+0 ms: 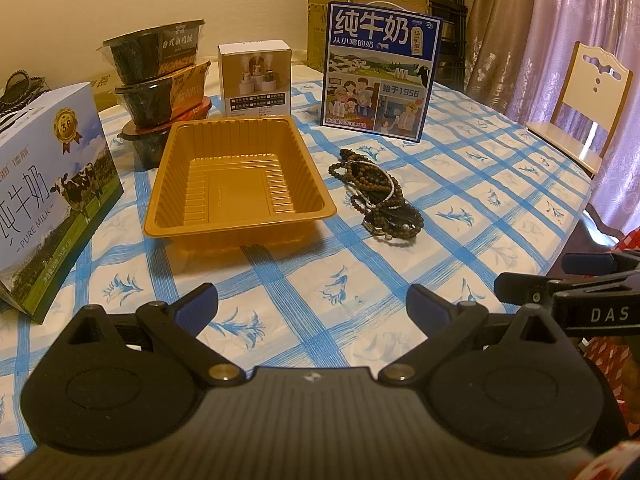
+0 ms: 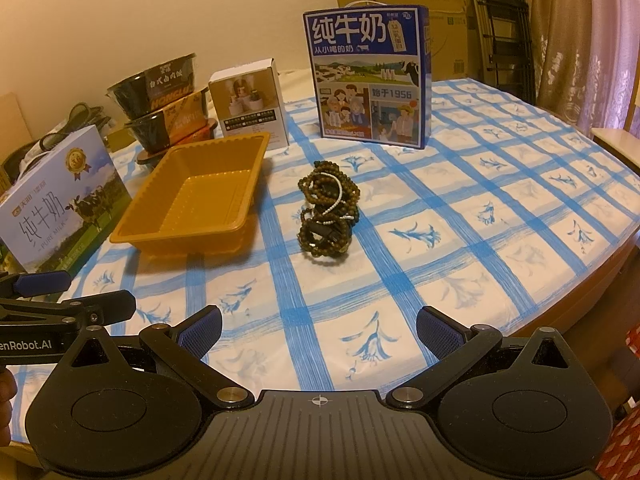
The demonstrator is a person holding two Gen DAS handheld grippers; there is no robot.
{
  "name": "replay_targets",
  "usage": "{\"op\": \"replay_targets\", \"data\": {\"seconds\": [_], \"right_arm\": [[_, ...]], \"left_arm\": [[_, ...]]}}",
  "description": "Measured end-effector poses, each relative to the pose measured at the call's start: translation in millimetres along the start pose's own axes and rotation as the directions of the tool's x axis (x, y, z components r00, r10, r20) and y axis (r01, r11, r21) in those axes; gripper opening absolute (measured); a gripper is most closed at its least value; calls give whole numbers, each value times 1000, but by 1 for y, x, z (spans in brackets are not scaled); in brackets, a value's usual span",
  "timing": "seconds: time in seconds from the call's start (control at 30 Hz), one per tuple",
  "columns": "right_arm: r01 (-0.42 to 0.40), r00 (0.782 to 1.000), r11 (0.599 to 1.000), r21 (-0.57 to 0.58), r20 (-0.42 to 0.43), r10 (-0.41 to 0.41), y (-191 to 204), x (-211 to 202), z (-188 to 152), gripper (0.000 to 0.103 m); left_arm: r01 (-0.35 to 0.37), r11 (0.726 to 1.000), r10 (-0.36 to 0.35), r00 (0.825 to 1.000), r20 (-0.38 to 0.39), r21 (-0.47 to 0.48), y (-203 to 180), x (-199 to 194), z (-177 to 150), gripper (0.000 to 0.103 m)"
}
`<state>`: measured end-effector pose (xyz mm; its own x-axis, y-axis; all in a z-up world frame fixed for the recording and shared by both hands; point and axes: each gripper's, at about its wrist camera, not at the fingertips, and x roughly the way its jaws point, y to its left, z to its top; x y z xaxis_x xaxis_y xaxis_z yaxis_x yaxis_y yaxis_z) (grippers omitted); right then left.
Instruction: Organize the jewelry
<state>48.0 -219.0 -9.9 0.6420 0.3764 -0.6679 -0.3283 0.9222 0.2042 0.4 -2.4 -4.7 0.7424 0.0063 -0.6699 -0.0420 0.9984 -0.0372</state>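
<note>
A tangle of beads [image 1: 376, 196] is lying on the checked tablecloth [image 1: 460, 184], just to the right of the tray [image 1: 240, 216] and not touching it. In the right wrist view the beads [image 2: 328, 210] are sitting in the same spot, heaped in a loose pile of dark wooden strands with a thin pale strand running through them. The tray [image 2: 172, 236], an orange plastic one with ribbed walls, is holding nothing.

The left gripper [image 1: 312, 304] is hovering low over the cloth, nearer the camera than the tray, its fingers spread wide with nothing between them. The right gripper [image 2: 318, 326] is hovering likewise, nearer than the tray and beads, fingers spread wide and gripping nothing. Each gripper is showing at the edge of the other's view, side by side.

Behind the tray a small white box [image 1: 255, 78] is standing, with stacked black bowls [image 1: 160, 76] to the tray's far left. A blue milk carton [image 1: 380, 74] is standing upright behind and right of the tray, beyond the beads. A pale milk box [image 1: 48, 192] is sitting left of the tray. A chair [image 1: 584, 108] is standing far right of the tray, past the table edge.
</note>
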Motion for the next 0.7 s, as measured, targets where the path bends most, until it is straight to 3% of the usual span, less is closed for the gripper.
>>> {"op": "replay_targets", "data": {"seconds": [0.7], "right_arm": [[-1, 1000, 1000, -1, 3, 1, 2, -2, 1, 103]], "left_arm": [[1, 1000, -1, 1000, 1, 0, 0, 0, 0, 100]]}}
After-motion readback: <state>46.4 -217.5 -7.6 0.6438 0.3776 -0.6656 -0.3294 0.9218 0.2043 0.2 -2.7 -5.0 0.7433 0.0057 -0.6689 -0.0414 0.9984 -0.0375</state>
